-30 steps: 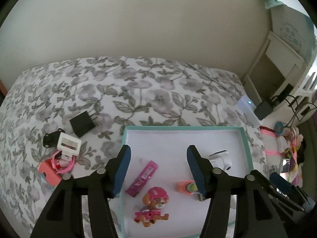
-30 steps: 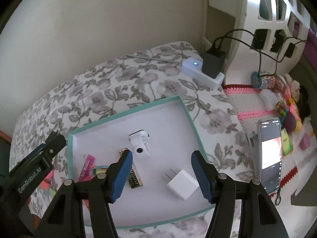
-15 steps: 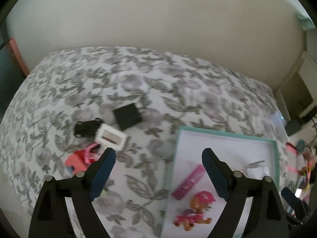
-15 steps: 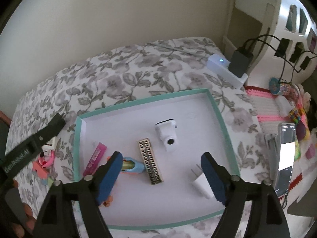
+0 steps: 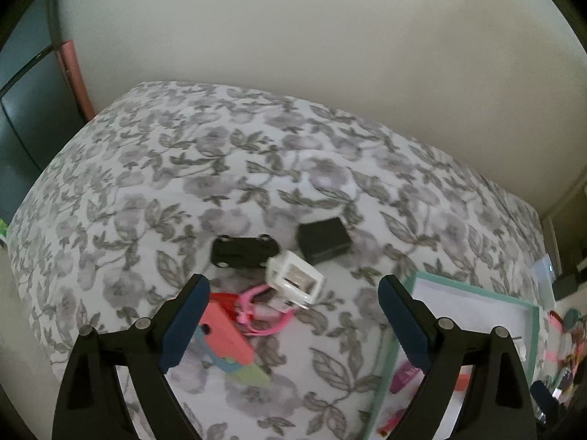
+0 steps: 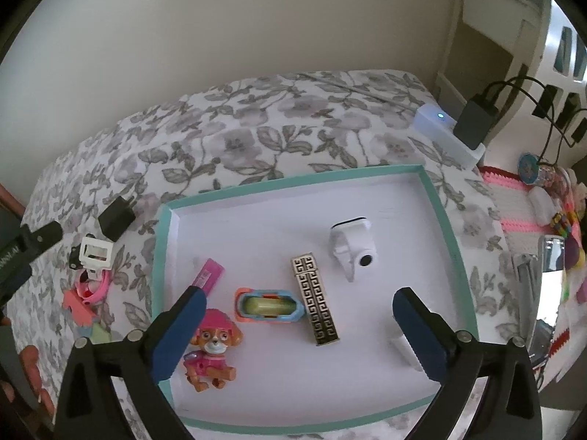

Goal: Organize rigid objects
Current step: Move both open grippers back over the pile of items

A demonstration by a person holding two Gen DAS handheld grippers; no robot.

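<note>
- Left wrist view: my left gripper (image 5: 291, 324) hangs with its jaws spread wide and nothing between them, above a bed (image 5: 227, 168) with a floral cover.
- Ahead of the jaws lies a loose cluster: a black toy car (image 5: 244, 250) with its long axis left to right, a black charger cube (image 5: 323, 234) just to its right, and a white open-framed block (image 5: 294, 277) touching the car's right end, tilted down to the right.
- Nearer me, a pink cord (image 5: 262, 317) is looped under the white block, and a coral flat piece (image 5: 225, 333) runs diagonally down-right onto a pale green piece (image 5: 253, 374). My left finger covers part of the coral piece.
- At the right edge is the teal-rimmed tray (image 5: 473, 288); my right finger hides much of its contents.
- Right wrist view: my right gripper (image 6: 297, 326) is likewise released and empty, over the same tray (image 6: 293, 179).
- In the tray: a white camera (image 6: 354, 247) with its lens facing me, a gold patterned bar (image 6: 315, 304) lying near-to-far, an orange-and-blue boat-shaped toy (image 6: 269, 304) lying crosswise and touching the bar, a pink flat stick (image 6: 209, 275) on a diagonal, a pup figure (image 6: 211, 346) lying face up, and a white plug adapter (image 6: 403, 348) partly behind my right finger.
- Left of the tray, the same cluster lies on the bed, well apart from my jaws.
</note>
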